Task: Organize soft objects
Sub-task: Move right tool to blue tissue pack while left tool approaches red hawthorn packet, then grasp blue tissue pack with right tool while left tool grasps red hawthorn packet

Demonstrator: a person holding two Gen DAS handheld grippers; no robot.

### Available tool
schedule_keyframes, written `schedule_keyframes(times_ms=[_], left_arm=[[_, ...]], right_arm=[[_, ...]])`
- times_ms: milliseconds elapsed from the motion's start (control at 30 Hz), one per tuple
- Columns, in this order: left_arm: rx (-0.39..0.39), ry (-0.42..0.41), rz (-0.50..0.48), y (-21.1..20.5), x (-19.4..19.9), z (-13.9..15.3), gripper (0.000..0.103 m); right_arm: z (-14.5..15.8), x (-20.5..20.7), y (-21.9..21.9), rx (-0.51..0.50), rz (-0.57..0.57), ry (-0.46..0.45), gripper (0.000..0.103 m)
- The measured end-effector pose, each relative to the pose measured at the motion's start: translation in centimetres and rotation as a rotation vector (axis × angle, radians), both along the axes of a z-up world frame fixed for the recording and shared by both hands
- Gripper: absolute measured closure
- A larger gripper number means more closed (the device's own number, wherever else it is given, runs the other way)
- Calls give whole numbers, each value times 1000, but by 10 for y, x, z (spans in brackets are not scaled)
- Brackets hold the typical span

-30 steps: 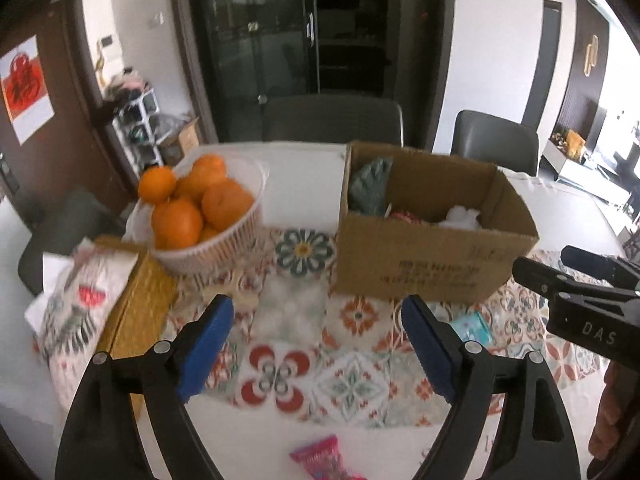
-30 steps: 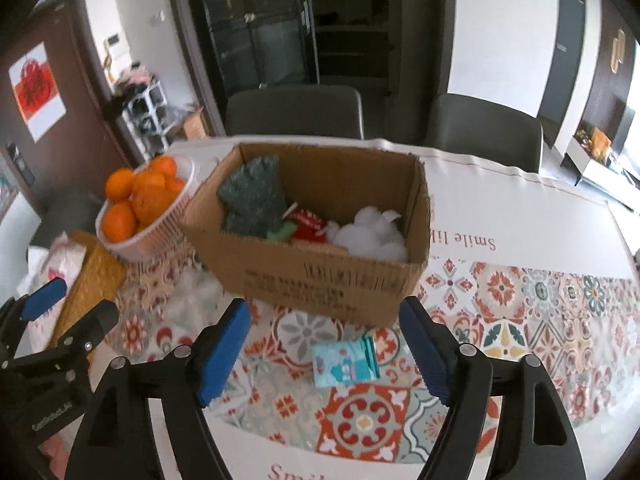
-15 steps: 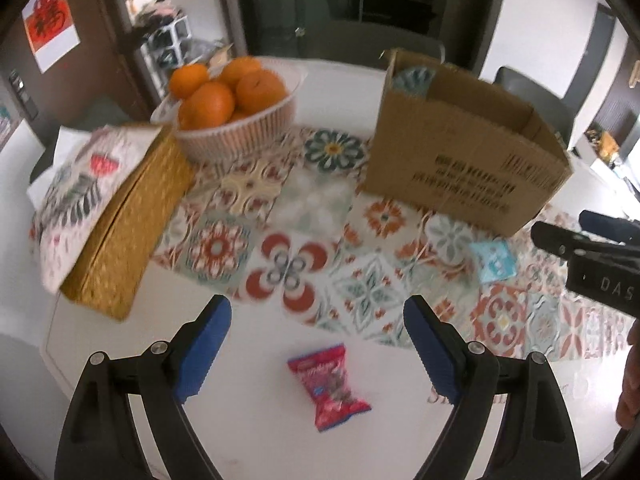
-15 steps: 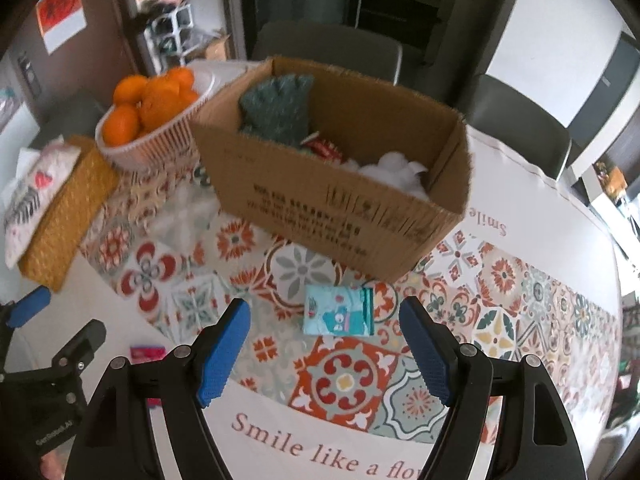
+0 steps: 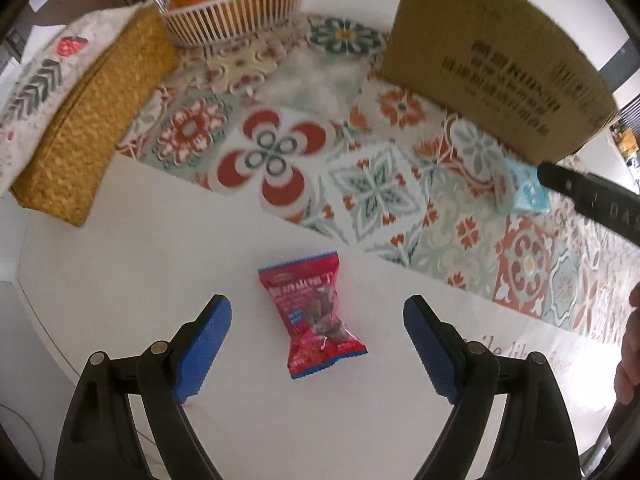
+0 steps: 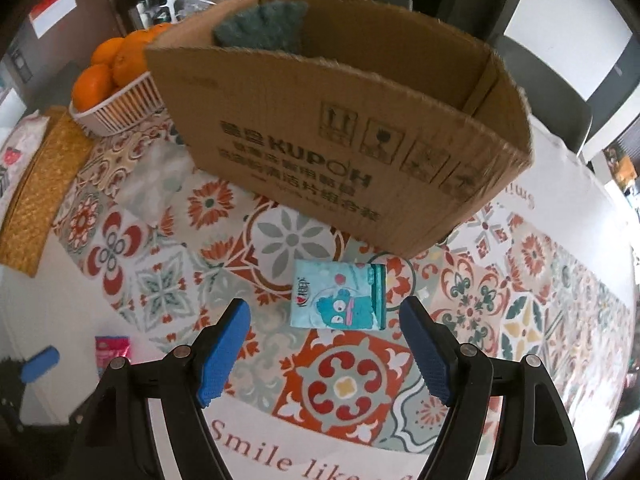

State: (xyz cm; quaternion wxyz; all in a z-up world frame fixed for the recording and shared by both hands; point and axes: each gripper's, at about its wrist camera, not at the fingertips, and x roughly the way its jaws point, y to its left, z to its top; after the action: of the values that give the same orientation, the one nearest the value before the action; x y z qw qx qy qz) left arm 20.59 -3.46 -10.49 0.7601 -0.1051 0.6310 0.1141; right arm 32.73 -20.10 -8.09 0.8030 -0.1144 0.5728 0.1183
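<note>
A red snack packet [image 5: 316,314] lies on the white table edge, between the blue pads of my open left gripper [image 5: 316,344], which hovers just above it; it also shows in the right wrist view [image 6: 112,352]. A light-blue tissue pack [image 6: 340,300] lies on the patterned cloth in front of the cardboard box [image 6: 340,148], just ahead of my open right gripper [image 6: 326,354]. The pack also shows in the left wrist view [image 5: 526,192]. A dark green soft item [image 6: 264,26] sticks up inside the box. The box also shows in the left wrist view [image 5: 492,56].
A white basket of oranges [image 5: 236,12] stands at the back left, next to a woven yellow tissue case [image 5: 92,120] with a floral cloth [image 5: 36,76]. The patterned tablecloth [image 6: 344,384] covers the table middle. Dark chairs [image 6: 548,84] stand behind the table.
Both grippers have dropped and tilted down toward the table. The left one has closed in over the red packet, the right one over the tissue pack. Both stay open.
</note>
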Motion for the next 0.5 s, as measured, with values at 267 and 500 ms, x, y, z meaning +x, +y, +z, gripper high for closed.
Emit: schedule_keyframes(times_ms=[267, 500], left_arm=[[15, 52, 25, 0, 11, -22, 15], [28, 82, 42, -5, 13, -36, 16]], right_arm=[[-30, 12, -4, -12, -18, 30, 25], [-56, 24, -7, -18, -29, 64, 25]])
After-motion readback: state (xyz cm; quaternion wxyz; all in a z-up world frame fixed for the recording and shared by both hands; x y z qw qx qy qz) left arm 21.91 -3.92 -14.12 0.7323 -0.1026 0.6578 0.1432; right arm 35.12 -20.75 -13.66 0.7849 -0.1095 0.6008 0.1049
